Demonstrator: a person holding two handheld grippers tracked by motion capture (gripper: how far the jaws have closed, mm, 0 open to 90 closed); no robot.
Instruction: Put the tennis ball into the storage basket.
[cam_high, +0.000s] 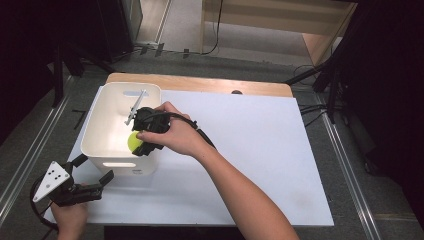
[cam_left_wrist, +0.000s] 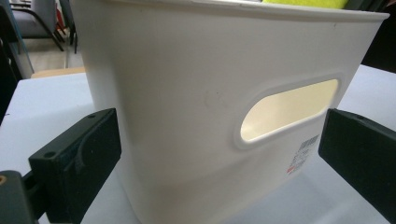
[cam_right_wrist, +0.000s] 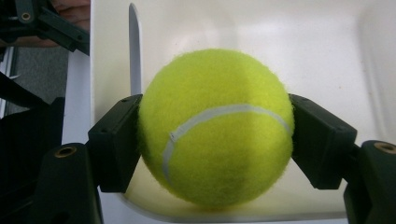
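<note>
1. Right gripper (cam_high: 141, 136) clamps a yellow-green tennis ball (cam_high: 133, 141) between its jaws, inside the white plastic bin (cam_high: 100, 125)
2. Left gripper (cam_high: 94, 172) is spread wide, its jaws flanking the bin's near handle-slot wall

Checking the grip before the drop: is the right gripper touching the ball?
Touching. In the right gripper view both jaws of the right gripper press against the sides of the ball, with no gap.
</note>
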